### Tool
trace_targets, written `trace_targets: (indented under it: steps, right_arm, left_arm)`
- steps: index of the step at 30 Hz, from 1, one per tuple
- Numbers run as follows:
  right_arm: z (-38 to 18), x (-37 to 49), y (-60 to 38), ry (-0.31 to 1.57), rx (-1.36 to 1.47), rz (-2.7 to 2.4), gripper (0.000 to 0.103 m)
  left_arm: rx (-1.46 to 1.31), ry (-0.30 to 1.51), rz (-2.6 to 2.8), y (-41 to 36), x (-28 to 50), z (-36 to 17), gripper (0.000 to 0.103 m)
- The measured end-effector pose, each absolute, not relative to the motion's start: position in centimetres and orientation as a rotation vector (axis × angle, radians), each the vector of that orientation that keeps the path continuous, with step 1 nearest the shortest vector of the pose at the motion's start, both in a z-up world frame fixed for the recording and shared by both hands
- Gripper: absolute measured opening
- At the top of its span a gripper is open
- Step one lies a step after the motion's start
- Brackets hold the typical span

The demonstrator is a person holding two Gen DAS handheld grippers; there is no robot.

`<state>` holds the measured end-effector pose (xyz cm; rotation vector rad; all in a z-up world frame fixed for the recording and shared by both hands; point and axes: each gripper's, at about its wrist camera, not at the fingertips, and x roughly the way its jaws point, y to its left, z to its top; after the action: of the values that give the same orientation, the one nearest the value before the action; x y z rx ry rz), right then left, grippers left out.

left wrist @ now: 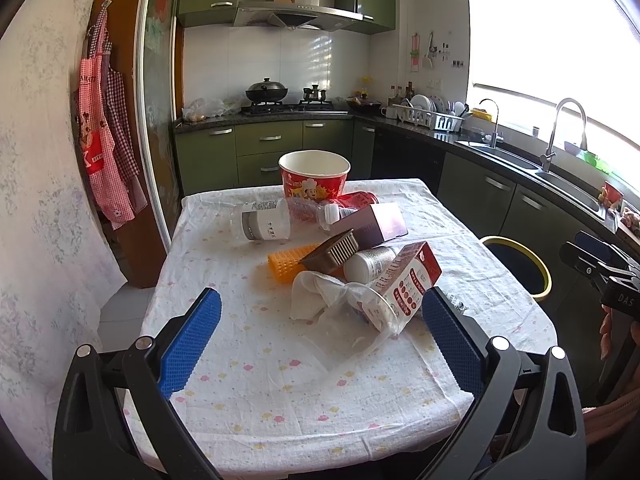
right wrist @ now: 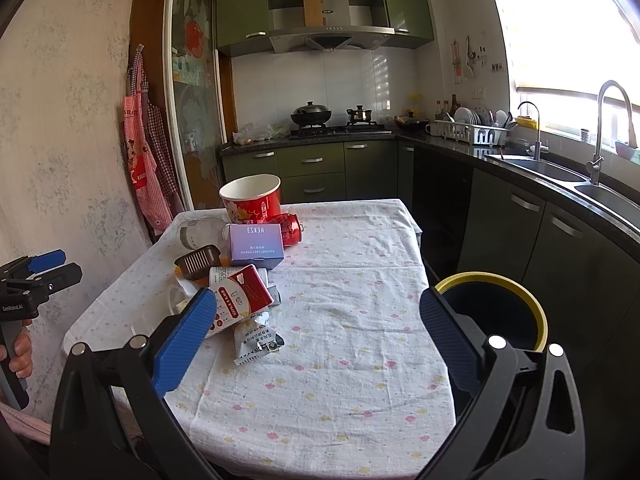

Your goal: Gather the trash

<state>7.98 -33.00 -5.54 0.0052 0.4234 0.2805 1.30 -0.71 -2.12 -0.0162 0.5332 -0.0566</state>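
A pile of trash lies on the clothed table (left wrist: 280, 392): a red paper bucket (left wrist: 314, 178), a clear bottle (left wrist: 266, 222), a red can (left wrist: 358, 199), a purple box (left wrist: 370, 226), a brown tray (left wrist: 334, 250), an orange cone (left wrist: 290, 264), a red-white carton (left wrist: 406, 280) and crumpled clear plastic (left wrist: 344, 320). My left gripper (left wrist: 320, 344) is open and empty, just short of the plastic. My right gripper (right wrist: 316, 340) is open and empty above the table (right wrist: 340, 380), near a silver snack wrapper (right wrist: 256, 336) and the carton (right wrist: 240, 296). A black bin with a yellow rim (right wrist: 496, 308) stands to the table's right.
Green kitchen cabinets (left wrist: 264, 148) and a stove with a wok (left wrist: 266, 92) stand behind the table. A counter with sinks (left wrist: 560, 172) runs along the right. Aprons (left wrist: 104, 136) hang on the left wall. The bin also shows in the left wrist view (left wrist: 520, 264).
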Motion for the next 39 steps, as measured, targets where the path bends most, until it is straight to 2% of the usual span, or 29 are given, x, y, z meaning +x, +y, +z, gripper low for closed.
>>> trace_targets:
  steps: [9,16,21,30,31,32,35,37,39]
  right_arm:
    - [-6.2,9.3,-32.6,0.459,-0.003,0.277,0.097]
    - [-4.6,13.6,-30.5,0.479,-0.094,0.317,0.097]
    - [-2.3,20.0,-28.3,0.547,-0.113,0.395,0.097]
    - [-0.5,35.2,-22.6,0.792,-0.064,0.545,0.096]
    - [-0.5,36.8,-22.0,0.822,-0.058,0.562,0.092]
    - [-0.7,38.5,-21.1,0.86,-0.057,0.575,0.081]
    - [-1.1,43.1,-18.9,0.946,-0.068,0.57,0.062]
    - [-1.7,45.6,-17.4,1.005,-0.085,0.558,0.056]
    - [-2.1,47.5,-16.2,1.047,-0.097,0.545,0.055]
  left_arm:
    - [-0.022,0.574,-0.065,-0.4,3.4,-3.3,0.099]
    - [0.004,0.535,-0.013,1.7,9.0,-2.9,0.099]
    - [0.004,0.502,0.021,4.0,14.7,-2.3,0.099]
    - [0.031,0.493,0.01,5.5,24.9,-2.8,0.099]
    - [0.031,0.492,0.008,5.6,25.4,-3.1,0.099]
    - [0.029,0.492,0.007,5.6,25.9,-3.3,0.099]
    - [0.01,0.495,-0.005,5.8,27.2,-4.4,0.099]
    - [0.007,0.509,-0.015,5.8,27.7,-5.2,0.099]
    - [0.0,0.529,-0.027,5.8,28.1,-6.0,0.099]
